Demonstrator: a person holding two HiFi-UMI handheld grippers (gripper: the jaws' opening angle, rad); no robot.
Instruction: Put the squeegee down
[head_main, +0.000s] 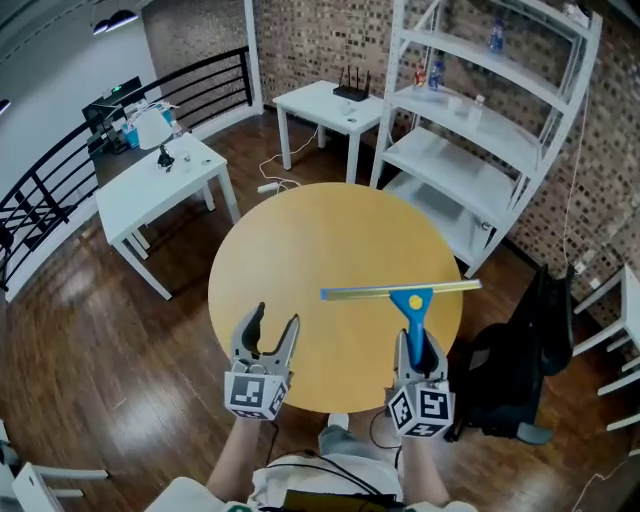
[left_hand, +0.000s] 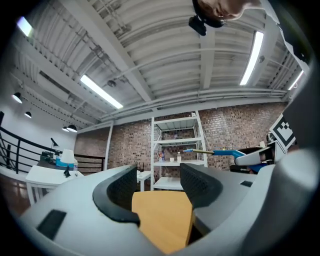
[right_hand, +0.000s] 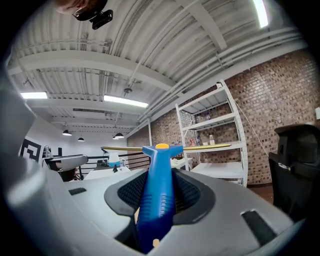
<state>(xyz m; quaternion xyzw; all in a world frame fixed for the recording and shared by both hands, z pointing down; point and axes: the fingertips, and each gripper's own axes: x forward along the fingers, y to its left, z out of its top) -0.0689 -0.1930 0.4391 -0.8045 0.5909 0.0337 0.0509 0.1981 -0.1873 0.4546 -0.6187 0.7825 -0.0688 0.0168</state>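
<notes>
Right tool is clenching the blue plastic handle of the yellow-bladed squeegee over the round yellow wooden bench, left tool is hanging released and empty, so put-down is pending, likely needing lowering onto the bench before unclamping.

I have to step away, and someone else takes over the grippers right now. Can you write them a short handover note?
Left gripper: open and empty, over the near left part of the round table.
Right gripper: shut on the blue handle of the squeegee.
Squeegee: held about level over the table's right side, with the handle running away from the person and the blade crosswise at the far end.
Done: the squeegee is over the table.
Left: it is not yet set down. Lower it onto the tabletop, open the right jaws, and draw that gripper back.
</notes>
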